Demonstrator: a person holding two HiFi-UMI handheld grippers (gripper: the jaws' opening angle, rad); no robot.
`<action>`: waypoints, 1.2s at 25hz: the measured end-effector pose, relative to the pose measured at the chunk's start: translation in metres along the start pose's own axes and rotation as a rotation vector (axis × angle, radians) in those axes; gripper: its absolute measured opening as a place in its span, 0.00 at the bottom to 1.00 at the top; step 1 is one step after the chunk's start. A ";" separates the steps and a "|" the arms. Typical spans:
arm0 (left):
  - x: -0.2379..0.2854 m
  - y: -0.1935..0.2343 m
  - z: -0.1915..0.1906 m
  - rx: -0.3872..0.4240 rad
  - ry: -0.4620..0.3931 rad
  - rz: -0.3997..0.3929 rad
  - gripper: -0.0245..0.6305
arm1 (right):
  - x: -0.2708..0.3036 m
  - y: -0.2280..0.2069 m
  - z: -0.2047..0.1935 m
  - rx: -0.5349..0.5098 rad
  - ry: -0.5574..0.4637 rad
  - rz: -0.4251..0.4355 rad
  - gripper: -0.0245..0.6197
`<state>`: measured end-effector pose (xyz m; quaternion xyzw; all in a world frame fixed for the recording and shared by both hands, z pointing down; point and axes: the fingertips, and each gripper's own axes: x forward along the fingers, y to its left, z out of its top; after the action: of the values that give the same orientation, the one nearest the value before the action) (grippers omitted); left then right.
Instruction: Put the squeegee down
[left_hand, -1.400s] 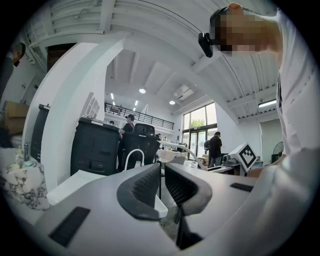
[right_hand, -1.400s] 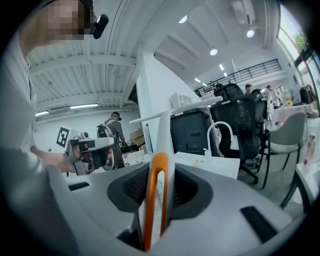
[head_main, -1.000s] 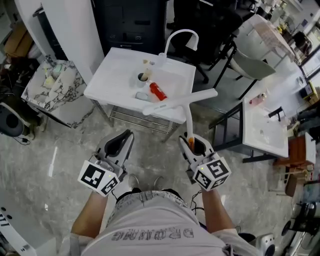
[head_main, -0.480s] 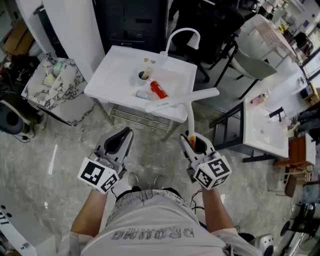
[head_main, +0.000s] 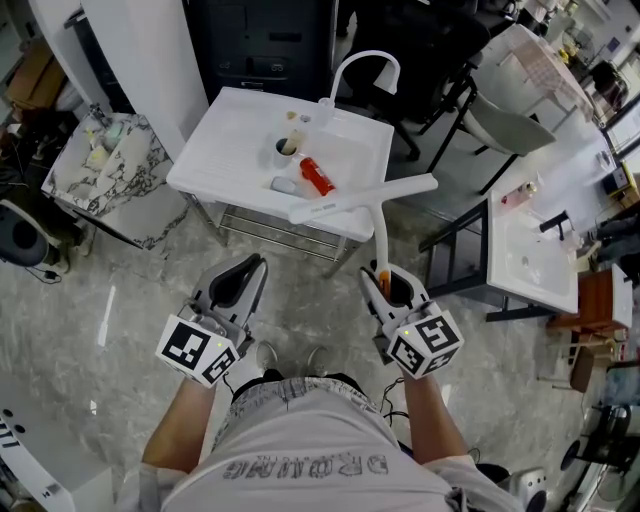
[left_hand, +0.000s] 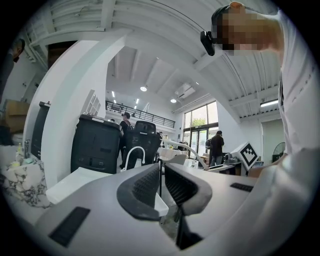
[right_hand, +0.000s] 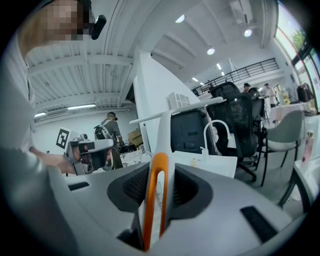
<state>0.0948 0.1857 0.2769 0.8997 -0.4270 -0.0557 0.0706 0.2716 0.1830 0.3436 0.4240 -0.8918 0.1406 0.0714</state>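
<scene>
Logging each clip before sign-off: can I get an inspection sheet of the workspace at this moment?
Surface: white sink table with an arched white faucet at the back.
Job's things: squeegee, white with an orange loop on its handle, held in the air, its blade over the sink's front edge; not put down.
Clutter: red bottle, cup and small grey item on the sink.
Grippers: right gripper shut on the squeegee's handle; left gripper jaws together, empty.
Cables: nothing seen near the sink.
Surroundings: marble-patterned side table at left, second sink at right, black chair behind.
</scene>
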 end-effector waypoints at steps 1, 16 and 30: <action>0.000 -0.001 -0.001 -0.001 0.001 0.002 0.11 | 0.000 -0.001 -0.001 0.001 0.001 0.002 0.20; 0.004 -0.029 -0.014 -0.006 0.013 0.048 0.11 | -0.018 -0.015 -0.011 -0.005 0.007 0.063 0.20; 0.011 -0.073 -0.027 0.007 0.006 0.109 0.11 | -0.045 -0.040 -0.021 -0.009 0.009 0.131 0.20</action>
<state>0.1616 0.2248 0.2902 0.8755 -0.4755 -0.0477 0.0714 0.3310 0.1988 0.3598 0.3638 -0.9179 0.1430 0.0682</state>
